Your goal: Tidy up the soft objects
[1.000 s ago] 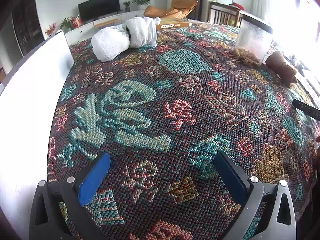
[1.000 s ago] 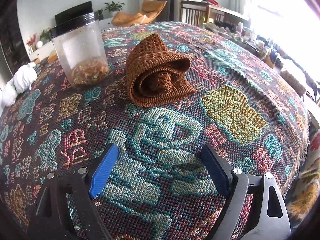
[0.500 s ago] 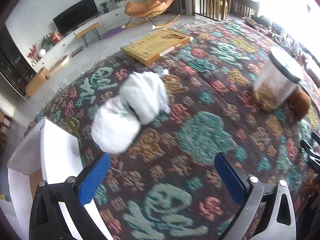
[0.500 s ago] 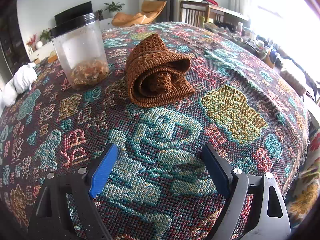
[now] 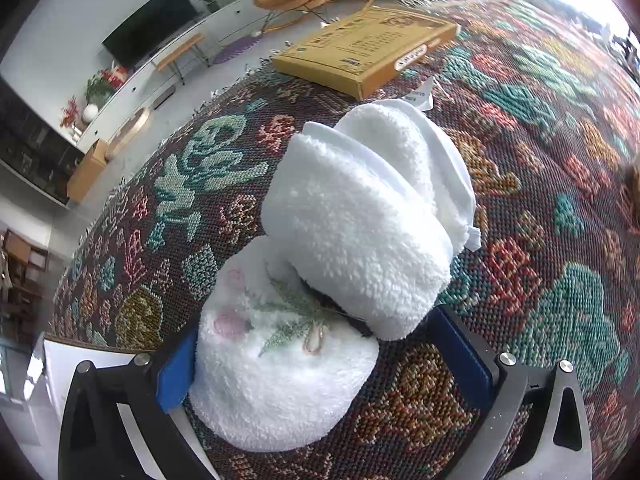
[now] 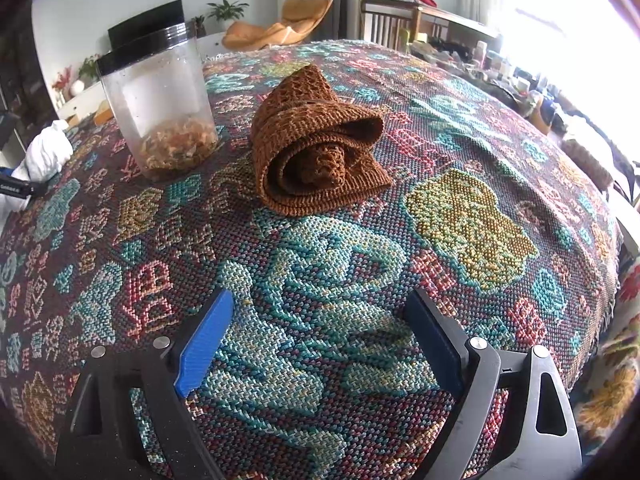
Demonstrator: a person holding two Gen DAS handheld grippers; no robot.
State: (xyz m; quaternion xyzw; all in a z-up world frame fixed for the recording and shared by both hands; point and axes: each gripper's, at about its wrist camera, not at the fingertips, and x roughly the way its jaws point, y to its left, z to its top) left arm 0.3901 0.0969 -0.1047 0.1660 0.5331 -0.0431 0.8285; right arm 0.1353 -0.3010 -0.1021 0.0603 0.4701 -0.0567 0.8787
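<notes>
On the tabletop (image 5: 552, 184), under its patterned woven cloth, two rolled white towels lie touching each other near the edge that faces the TV wall. The left gripper (image 5: 320, 364) has its fingers spread wide around the nearer one — the embroidered white towel (image 5: 280, 376), stitched with pale pink flowers and green sprigs — with the left blue pad against the roll's side and the right pad apart from it, so nothing is clamped. The plain white towel (image 5: 360, 216) rests partly on top of the embroidered one and reaches away toward a flat yellow cardboard box (image 5: 368, 52), which lies at the same tabletop edge. In the right wrist view, the right gripper (image 6: 320, 340) hovers low over bare cloth with its fingers wide apart and nothing between them. Ahead of it, well clear of the fingers, sits a rolled brown knitted cloth (image 6: 316, 148), its open spiral end turned toward the camera. Just beside that roll, on its left, stands an upright clear plastic jar (image 6: 160, 100) with a black lid — a layer of dried bits fills its bottom. The white towels show at that view's far left border.
</notes>
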